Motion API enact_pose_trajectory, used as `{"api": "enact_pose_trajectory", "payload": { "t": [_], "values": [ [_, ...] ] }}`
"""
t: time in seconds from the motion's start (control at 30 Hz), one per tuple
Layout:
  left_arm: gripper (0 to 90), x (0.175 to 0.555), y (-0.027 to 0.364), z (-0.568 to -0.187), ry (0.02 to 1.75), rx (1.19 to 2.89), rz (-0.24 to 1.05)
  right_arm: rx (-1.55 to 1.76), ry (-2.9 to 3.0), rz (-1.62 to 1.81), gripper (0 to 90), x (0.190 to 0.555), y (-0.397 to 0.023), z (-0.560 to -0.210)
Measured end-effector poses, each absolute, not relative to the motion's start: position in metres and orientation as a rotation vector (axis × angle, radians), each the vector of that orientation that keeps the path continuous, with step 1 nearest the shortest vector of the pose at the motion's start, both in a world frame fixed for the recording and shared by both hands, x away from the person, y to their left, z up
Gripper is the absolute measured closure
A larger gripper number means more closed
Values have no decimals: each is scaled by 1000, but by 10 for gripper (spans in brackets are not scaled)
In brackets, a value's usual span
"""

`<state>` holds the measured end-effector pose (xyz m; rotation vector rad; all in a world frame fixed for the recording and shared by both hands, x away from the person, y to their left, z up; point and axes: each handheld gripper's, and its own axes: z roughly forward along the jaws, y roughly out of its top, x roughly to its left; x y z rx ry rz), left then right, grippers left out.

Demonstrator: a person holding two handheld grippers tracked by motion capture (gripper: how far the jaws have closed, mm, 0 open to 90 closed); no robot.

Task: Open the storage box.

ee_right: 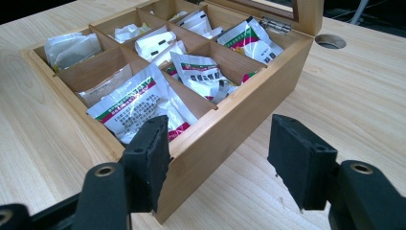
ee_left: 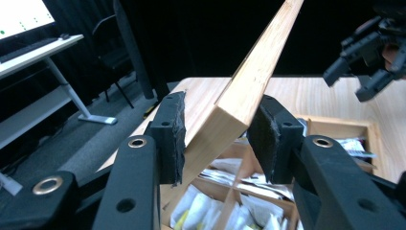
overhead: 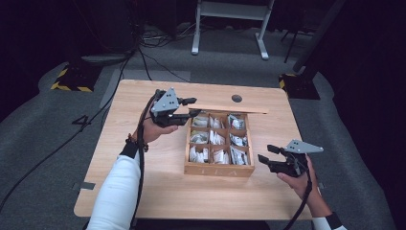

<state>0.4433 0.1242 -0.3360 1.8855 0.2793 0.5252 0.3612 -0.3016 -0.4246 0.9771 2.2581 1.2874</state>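
Note:
A wooden box with nine compartments of tea sachets stands on the table right of centre. Its hinged lid is raised at the back. My left gripper is at the lid's left end. In the left gripper view the lid slants up between the pads, and the left gripper is shut on its corner. My right gripper stands open by the box's right front corner. In the right gripper view the box wall lies just ahead of the right gripper, which holds nothing.
The light wooden table has a round cable hole behind the box. A white desk frame and yellow-black striped bases stand on the grey floor beyond. Bare table lies left of and in front of the box.

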Motion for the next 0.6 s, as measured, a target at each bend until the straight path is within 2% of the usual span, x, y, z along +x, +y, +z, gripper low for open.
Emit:
{"api": "enact_pose_trajectory", "payload": {
  "t": [0.6],
  "values": [
    [581, 468, 124, -326, 341, 1820, 522, 1008, 2299, 1226, 385, 366, -312, -441]
  ]
}}
